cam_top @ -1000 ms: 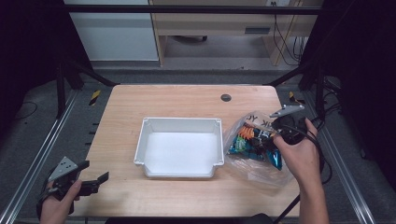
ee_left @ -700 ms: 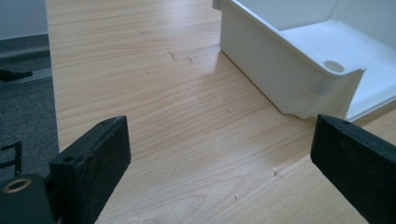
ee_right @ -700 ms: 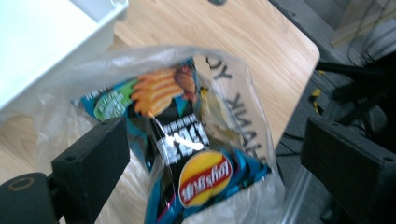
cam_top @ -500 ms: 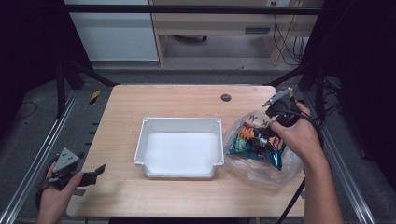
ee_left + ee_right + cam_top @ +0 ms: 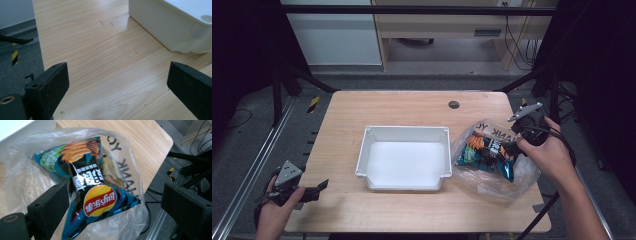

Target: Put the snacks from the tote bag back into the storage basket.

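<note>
1. Both jaws of the right hand-held gripper (image 5: pixel 115 202) stand apart around the chip packet (image 5: pixel 92 195), near the counter's (image 5: pixel 412 107) right edge.
2. Clear bag (image 5: pixel 37 185) wraps the packet, blurring its lower end.
3. Left hand-held gripper (image 5: pixel 117 82) gapes empty at the front-left corner; the white tray (image 5: pixel 175 27) is cut off.

Setting: lab-type recording station, not home. Evidence: bare wooden table (image 5: pixel 412 107) with cable grommet (image 5: pixel 454 104), framed by black metal struts (image 5: pixel 292 75); aluminium rail (image 5: pixel 247 172) along left side; grey carpet floor (image 5: pixel 242 120) with yellow-black hazard tape (image 5: pixel 313 103). Loose cables (image 5: pixel 512 45) hang beside office-style desk (image 5: pixel 437 22) at rear. White cabinet panel (image 5: pixel 332 35) behind table.
</note>
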### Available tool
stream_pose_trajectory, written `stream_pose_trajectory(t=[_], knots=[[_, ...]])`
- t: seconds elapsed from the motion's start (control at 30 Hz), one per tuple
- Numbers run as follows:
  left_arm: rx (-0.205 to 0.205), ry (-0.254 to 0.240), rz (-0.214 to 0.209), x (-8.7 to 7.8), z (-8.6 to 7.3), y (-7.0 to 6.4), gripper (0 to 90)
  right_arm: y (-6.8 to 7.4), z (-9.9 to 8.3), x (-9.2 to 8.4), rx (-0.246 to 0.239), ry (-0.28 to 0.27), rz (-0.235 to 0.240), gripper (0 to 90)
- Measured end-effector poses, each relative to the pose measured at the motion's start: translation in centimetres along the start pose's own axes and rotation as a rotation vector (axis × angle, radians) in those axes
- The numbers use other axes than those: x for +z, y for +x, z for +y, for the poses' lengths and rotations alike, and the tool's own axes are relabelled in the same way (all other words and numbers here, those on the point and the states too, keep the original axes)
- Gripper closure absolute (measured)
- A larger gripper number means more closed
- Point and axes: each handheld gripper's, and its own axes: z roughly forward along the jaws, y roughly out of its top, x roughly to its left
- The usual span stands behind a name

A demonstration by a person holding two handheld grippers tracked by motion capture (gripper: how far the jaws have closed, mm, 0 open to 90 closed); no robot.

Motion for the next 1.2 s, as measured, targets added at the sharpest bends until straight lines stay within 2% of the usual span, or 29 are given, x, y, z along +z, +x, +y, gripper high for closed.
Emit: stream_pose_trajectory(t=[0.1,0.2,0.3,0.53,0.67,0.77,0.93,0.97,1.1,1.2], knots=[[0.001,-0.010,0.021,0.4,-0.1,0.5,3.7,-0.1,-0.2,0.7,0.004,-0.015,0.001,8.4],[0.019,-0.021,0.045,0.8,0.1,1.2,4.1,-0.2,0.1,1.5,-0.005,-0.017,0.009,8.4],[0.016,-0.035,0.074,0.8,0.1,1.4,4.1,-0.6,0.3,2.2,0.018,-0.003,-0.014,8.8],[0.042,-0.014,0.108,1.3,-0.6,1.3,4.1,-1.7,0.2,3.0,0.042,-0.043,0.036,8.9],[0.027,-0.015,0.119,1.5,-0.8,1.3,4.1,-1.8,0.2,2.8,0.061,-0.045,0.047,9.8],[0.083,0.015,0.137,1.7,-0.7,1.0,3.9,-1.4,0.2,2.8,0.041,-0.051,0.064,9.8],[0.058,0.026,0.112,2.0,-0.9,0.7,3.8,-0.9,0.6,2.9,0.013,-0.069,0.087,9.1],[0.065,0.030,0.109,2.1,-0.8,0.7,3.8,-0.9,0.7,3.0,0.006,-0.072,0.092,9.1],[0.072,0.036,0.103,2.3,-0.8,0.6,3.8,-0.7,1.0,3.4,-0.023,-0.059,0.110,9.1],[0.073,0.035,0.095,2.5,-0.7,0.6,3.8,-0.5,1.1,4.3,-0.038,-0.031,0.143,9.1]])
